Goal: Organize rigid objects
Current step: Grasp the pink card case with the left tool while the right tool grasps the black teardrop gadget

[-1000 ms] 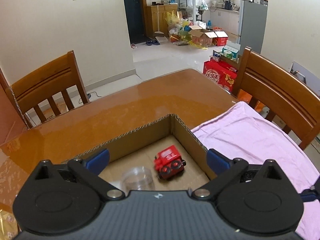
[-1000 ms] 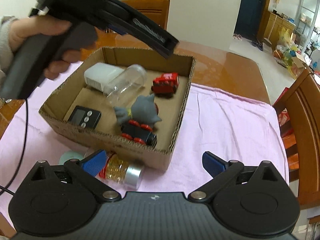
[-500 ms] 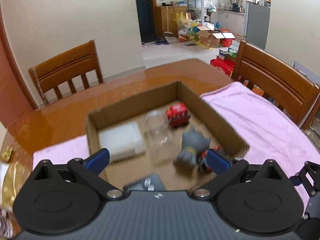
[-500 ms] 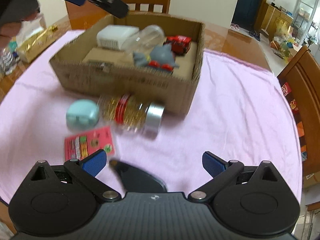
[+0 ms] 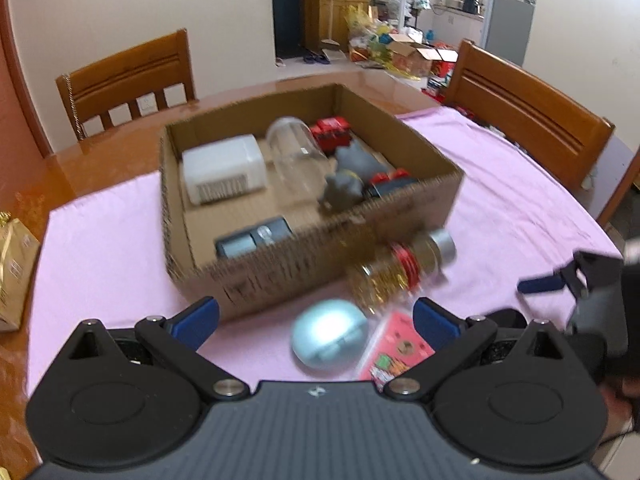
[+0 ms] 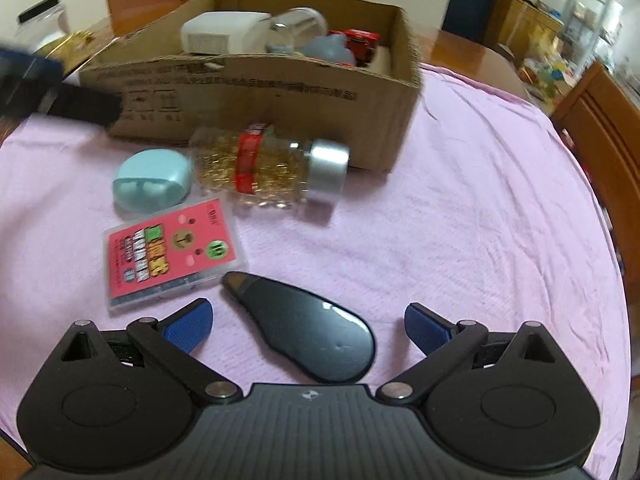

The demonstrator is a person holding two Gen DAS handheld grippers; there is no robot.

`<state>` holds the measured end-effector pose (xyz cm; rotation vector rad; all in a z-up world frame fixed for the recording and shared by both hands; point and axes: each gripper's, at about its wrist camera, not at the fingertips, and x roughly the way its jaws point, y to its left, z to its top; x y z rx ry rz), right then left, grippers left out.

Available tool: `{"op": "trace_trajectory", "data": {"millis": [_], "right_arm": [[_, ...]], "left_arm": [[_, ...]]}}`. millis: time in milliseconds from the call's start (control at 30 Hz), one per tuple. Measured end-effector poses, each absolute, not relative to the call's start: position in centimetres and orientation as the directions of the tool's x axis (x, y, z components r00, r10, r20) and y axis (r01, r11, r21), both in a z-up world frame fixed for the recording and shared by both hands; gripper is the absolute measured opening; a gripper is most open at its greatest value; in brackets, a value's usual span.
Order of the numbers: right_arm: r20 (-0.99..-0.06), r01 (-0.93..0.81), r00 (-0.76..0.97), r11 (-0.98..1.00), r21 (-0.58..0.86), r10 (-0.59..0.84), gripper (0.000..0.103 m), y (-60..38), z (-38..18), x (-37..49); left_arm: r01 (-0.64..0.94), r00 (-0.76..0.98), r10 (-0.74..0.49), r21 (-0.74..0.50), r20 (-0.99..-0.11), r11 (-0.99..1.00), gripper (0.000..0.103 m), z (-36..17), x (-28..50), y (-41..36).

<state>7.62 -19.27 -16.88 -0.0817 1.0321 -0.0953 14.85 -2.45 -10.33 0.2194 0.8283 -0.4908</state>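
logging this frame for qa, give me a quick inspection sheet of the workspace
surface: pink cloth over a wooden table
job's things: cardboard box with toys inside; outside it lie a gold-filled jar, teal case, pink card box, dark flat case
clutter: gold packet at the table edge
grippers: left gripper open, empty; right gripper open, dark flat case between its fingers
cables: nothing seen
surroundings: wooden chairs, cluttered room behind

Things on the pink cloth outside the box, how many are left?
4: a jar lying against the box, a blue case left of it, a pink card pack nearer, and a dark flat thing between the right tool's fingers.
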Motion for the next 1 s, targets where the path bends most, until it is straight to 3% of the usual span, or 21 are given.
{"op": "trace_trajectory", "data": {"millis": [233, 567, 1000], "right_arm": [[-0.855, 0.022, 0.506, 0.993, -0.115, -0.110, 0.103, -21.9, -16.7, 7.3], [-0.858, -0.103, 0.514, 0.993, -0.062, 0.000, 0.103, -25.4, -16.9, 6.5], [-0.862, -0.129, 0.506, 0.990, -0.061, 0.013, 0.103, -28.0, -16.7, 5.5]], "left_arm": [[0.492, 0.544, -0.299, 0.009, -0.784, 0.870, 0.102, -12.4, 13.2, -4.1], [0.356, 0.513, -0.115, 0.089, -0.851, 0.930, 0.102, -16.8, 11.7, -6.0], [0.216, 0.514, -0.039, 0.086, -0.857, 0.973, 0.103, -16.8, 11.3, -3.3]]}}
